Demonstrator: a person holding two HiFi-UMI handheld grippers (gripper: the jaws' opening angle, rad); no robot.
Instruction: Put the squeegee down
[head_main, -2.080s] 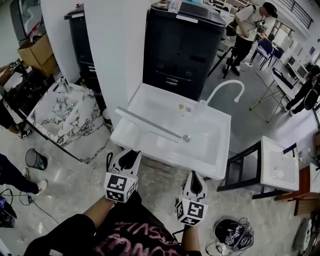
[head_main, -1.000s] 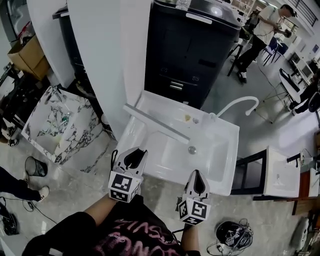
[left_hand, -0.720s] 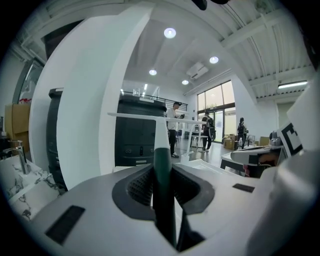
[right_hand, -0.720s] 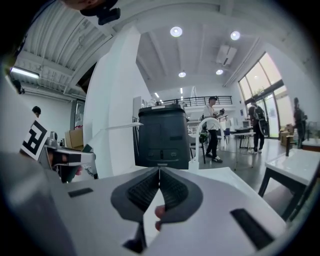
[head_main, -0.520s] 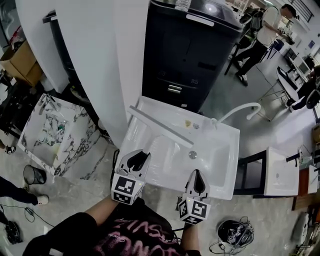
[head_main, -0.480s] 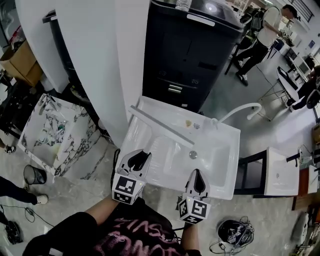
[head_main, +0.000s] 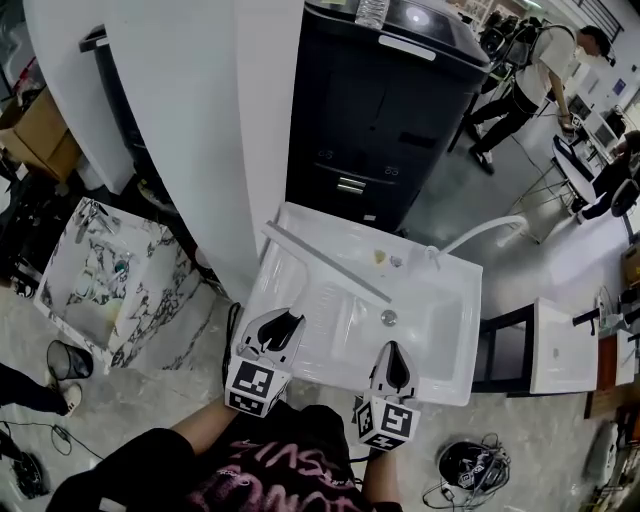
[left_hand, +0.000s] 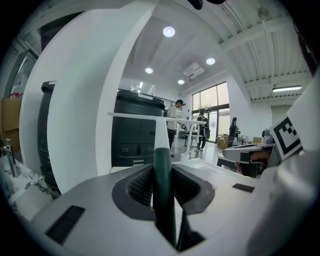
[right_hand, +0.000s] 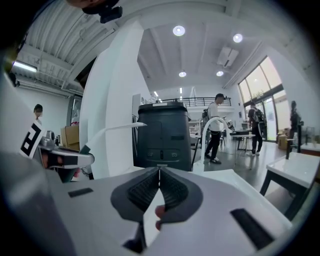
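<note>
Clamped the squeegee (left_hand: 161, 150) by its dark green handle in the left gripper (left_hand: 162, 175) (a grip legible only in the left gripper view). Showed, in the head view, the long pale blade (head_main: 325, 262) slanting over the sink's (head_main: 440, 330) rear left, contact with it unclear. Hung at the sink's near rim, jaws pressed together and empty: right gripper (right_hand: 159, 176)

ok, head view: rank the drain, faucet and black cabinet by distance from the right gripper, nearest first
1. Drain: in the sink basin, just ahead of the right gripper.
2. Faucet: at the sink's back edge, off to the right.
3. Black cabinet: behind the sink, clearly farthest.
</note>
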